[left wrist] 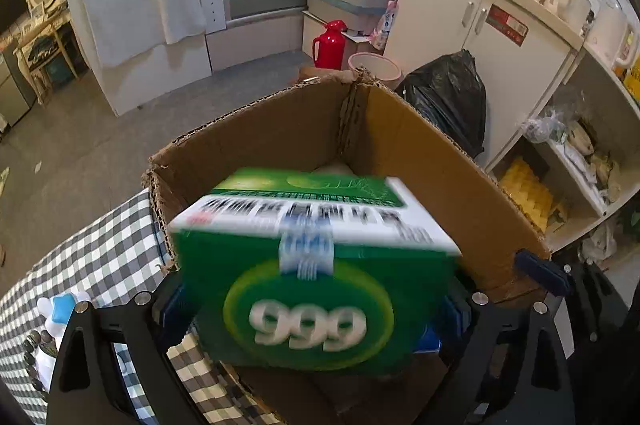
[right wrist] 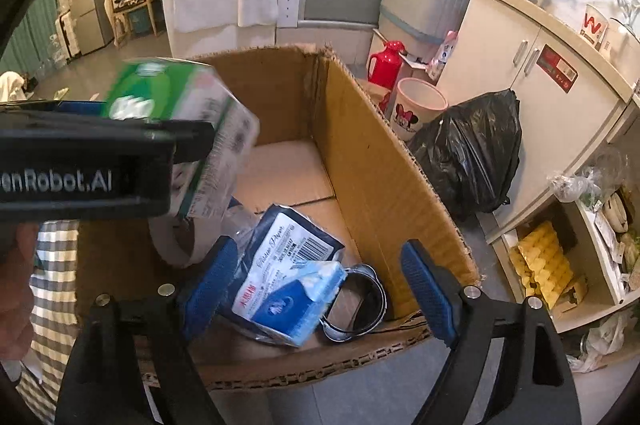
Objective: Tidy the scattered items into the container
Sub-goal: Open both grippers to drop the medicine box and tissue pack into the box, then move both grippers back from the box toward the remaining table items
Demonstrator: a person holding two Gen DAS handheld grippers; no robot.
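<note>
Presently, left to right; on the checked tablecloth (left wrist: 100, 257), at the left edge of the left wrist view, a small white and blue bottle (left wrist: 60, 321) lies outside the container, so at least one item looks still to be tidied; what else remains on the table cannot be told. Left gripper (left wrist: 316, 309): closed on a green medicine box (left wrist: 308, 281), carried above the open cardboard box (left wrist: 420, 161) and not yet let go; judged the step in hand. Inside the cardboard box, seen from the right wrist: a roll of tape (right wrist: 176, 245), a dark tissue pack (right wrist: 288, 245), a blue and white packet (right wrist: 296, 301) and a metal ring (right wrist: 356, 305); these count as done. Right gripper (right wrist: 320, 289): tongs wide apart, holding nothing, poised over the packet.
</note>
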